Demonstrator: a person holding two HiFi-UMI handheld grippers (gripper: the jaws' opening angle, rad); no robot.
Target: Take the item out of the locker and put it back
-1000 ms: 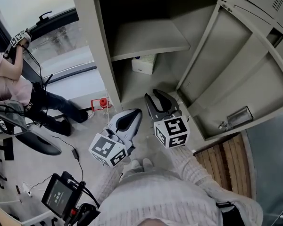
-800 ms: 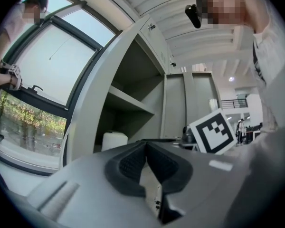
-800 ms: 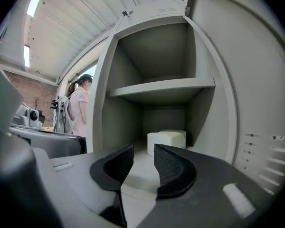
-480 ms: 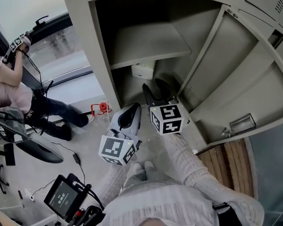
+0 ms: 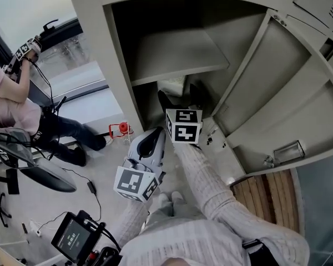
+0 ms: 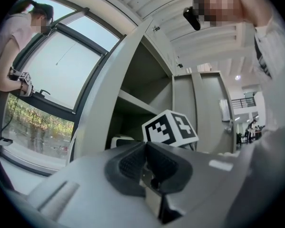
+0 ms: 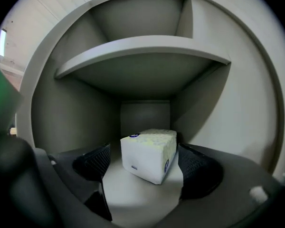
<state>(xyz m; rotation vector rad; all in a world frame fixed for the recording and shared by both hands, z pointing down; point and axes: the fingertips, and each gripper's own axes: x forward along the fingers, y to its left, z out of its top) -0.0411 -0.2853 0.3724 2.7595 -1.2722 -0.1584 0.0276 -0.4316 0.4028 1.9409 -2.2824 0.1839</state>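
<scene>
The box (image 7: 149, 156) lies on the floor of the locker (image 5: 102, 65), under the shelf (image 5: 177, 54), with one corner turned toward the camera in the right gripper view. It is white with a pale, speckled top. A small round blue mark sits at its top left corner and another low on its right face. A short line of grey print runs along the front, and all of this is too small to read.

The right hand-held gripper (image 7: 144, 150) reaches into the lower compartment. Its jaws are wide apart and have just been opening. The box stands between the pads, close to the right one, and neither pad presses on it. The left hand-held gripper (image 5: 155, 138) is outside the locker, near the middle of the head view, with its jaws closed together on nothing.

The only bold print is the black-and-white square markers on each cube (image 5: 183, 125) — patterns, not letters.

The head view shows just a sliver of the box behind that cube. It alone shows the open door (image 5: 277, 87) swung to the right, another person (image 5: 11, 93) at the left edge and a small screen (image 5: 72, 238) at lower left. The left gripper view shows the right cube from the side, a white edge of the box low in the locker and a window (image 6: 52, 80) at the left. The right gripper view alone shows the whole box.
</scene>
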